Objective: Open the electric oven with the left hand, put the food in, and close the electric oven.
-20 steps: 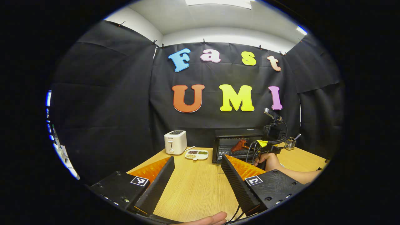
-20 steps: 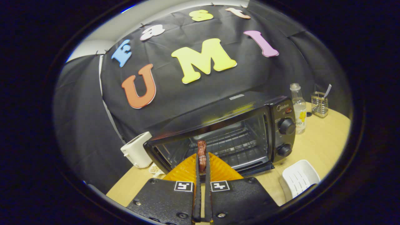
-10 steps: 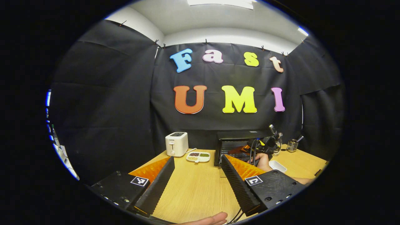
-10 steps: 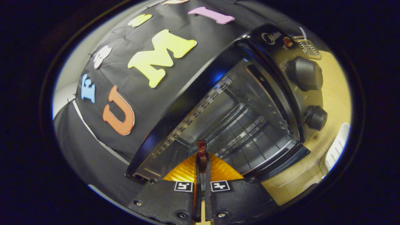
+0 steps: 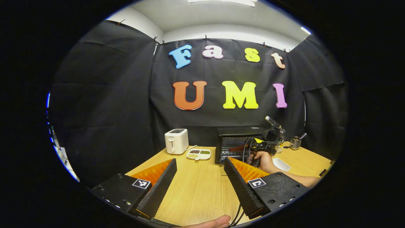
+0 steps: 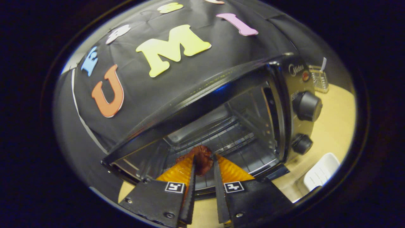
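Your right tongs have just eased apart: half a second ago they were pinched tight on the food, and now there is a narrow gap between them, with the food sitting in that gap at their tips. Whether both still press on it, I cannot tell. The piece looks turned broadside now, resting on or just above the rack inside the oven, at twelve o'clock from the tongs. That reads as the release under way, so the putting-in step is nearly done.

The oven door is down and open, its edge showing just below the mouth. You've also pulled back a touch, with more of the oven front and both knobs at three o'clock in the right gripper view.

Your left tongs hang wide open over the desk, holding nothing, well apart from the oven at one o'clock. From there you can see your right hand at the oven mouth.

Next, I'd judge: spread the right tongs fully, draw straight back so the food doesn't drag out with them, then bring the left tongs up to the door. A toaster and a snack tray sit at twelve o'clock, out of your way.
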Demonstrator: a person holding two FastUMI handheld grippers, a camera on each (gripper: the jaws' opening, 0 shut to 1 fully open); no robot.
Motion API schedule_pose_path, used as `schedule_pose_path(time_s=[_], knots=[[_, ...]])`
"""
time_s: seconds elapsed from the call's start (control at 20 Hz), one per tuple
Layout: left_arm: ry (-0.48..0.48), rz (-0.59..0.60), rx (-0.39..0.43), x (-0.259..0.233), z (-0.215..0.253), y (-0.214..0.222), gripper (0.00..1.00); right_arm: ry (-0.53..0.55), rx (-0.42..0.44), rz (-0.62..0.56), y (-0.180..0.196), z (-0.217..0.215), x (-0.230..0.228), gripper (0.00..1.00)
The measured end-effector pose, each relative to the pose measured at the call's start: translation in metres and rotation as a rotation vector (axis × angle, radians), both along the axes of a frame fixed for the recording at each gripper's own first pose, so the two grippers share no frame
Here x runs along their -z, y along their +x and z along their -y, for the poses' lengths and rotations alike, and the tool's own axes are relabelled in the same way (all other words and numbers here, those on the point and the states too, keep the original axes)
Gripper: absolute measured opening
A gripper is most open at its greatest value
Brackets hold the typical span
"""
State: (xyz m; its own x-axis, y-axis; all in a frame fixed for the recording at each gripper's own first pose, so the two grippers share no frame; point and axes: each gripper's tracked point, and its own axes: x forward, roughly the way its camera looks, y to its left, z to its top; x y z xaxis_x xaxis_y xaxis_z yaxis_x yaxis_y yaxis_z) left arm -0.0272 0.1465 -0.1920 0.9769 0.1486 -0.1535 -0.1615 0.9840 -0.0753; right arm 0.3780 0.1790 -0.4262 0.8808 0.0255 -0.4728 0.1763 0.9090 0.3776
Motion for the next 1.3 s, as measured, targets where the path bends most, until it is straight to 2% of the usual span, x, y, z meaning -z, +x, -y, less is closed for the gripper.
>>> schedule_pose_path(time_s=[0.1, 0.15, 0.25, 0.5, 0.65, 0.7, 0.85, 0.9, 0.95, 1.0, 1.05, 1.1, 1.15, 1.2, 1.25, 1.3], knots=[[-0.014, -0.008, -0.005, 0.002, -0.001, -0.003, 0.96, -0.074, -0.023, 0.032, -0.011, 0.003, -0.010, 0.41], [-0.022, -0.010, -0.005, 0.001, -0.001, -0.003, 0.96, -0.093, -0.039, 0.038, -0.020, 0.001, -0.014, 0.50], [-0.036, -0.017, -0.001, 0.003, 0.002, -0.006, 0.96, -0.104, -0.072, 0.033, -0.043, 0.000, -0.025, 0.58], [-0.033, -0.031, 0.004, 0.000, 0.013, -0.014, 0.96, -0.131, -0.182, 0.075, -0.109, -0.002, -0.070, 0.66], [-0.043, -0.034, 0.017, -0.003, 0.025, -0.018, 0.96, -0.212, -0.225, 0.139, -0.148, 0.008, -0.106, 0.80], [-0.043, -0.034, 0.024, -0.004, 0.029, -0.018, 0.96, -0.235, -0.231, 0.169, -0.161, 0.013, -0.120, 0.80], [-0.041, -0.034, 0.051, -0.006, 0.044, -0.013, 0.96, -0.256, -0.227, 0.234, -0.195, 0.031, -0.155, 0.89], [-0.038, -0.036, 0.062, -0.005, 0.051, -0.010, 0.96, -0.255, -0.223, 0.255, -0.205, 0.039, -0.169, 0.97], [-0.037, -0.037, 0.072, -0.004, 0.056, -0.007, 0.96, -0.255, -0.221, 0.278, -0.215, 0.045, -0.183, 0.92], [-0.035, -0.032, 0.080, -0.005, 0.061, -0.003, 0.96, -0.264, -0.217, 0.306, -0.224, 0.052, -0.199, 0.93], [-0.036, -0.032, 0.088, -0.004, 0.066, 0.002, 0.96, -0.275, -0.213, 0.338, -0.234, 0.061, -0.217, 1.00], [-0.041, -0.036, 0.096, -0.001, 0.071, 0.007, 0.96, -0.274, -0.215, 0.373, -0.246, 0.067, -0.234, 0.96], [-0.046, -0.040, 0.103, 0.001, 0.075, 0.013, 0.96, -0.276, -0.221, 0.389, -0.256, 0.070, -0.241, 1.00], [-0.051, -0.040, 0.111, 0.002, 0.080, 0.018, 0.96, -0.283, -0.226, 0.403, -0.267, 0.075, -0.250, 0.96], [-0.058, -0.039, 0.119, 0.004, 0.085, 0.025, 0.96, -0.301, -0.225, 0.411, -0.278, 0.085, -0.259, 1.00], [-0.063, -0.037, 0.131, 0.006, 0.091, 0.031, 0.96, -0.317, -0.214, 0.425, -0.287, 0.093, -0.269, 0.96]])
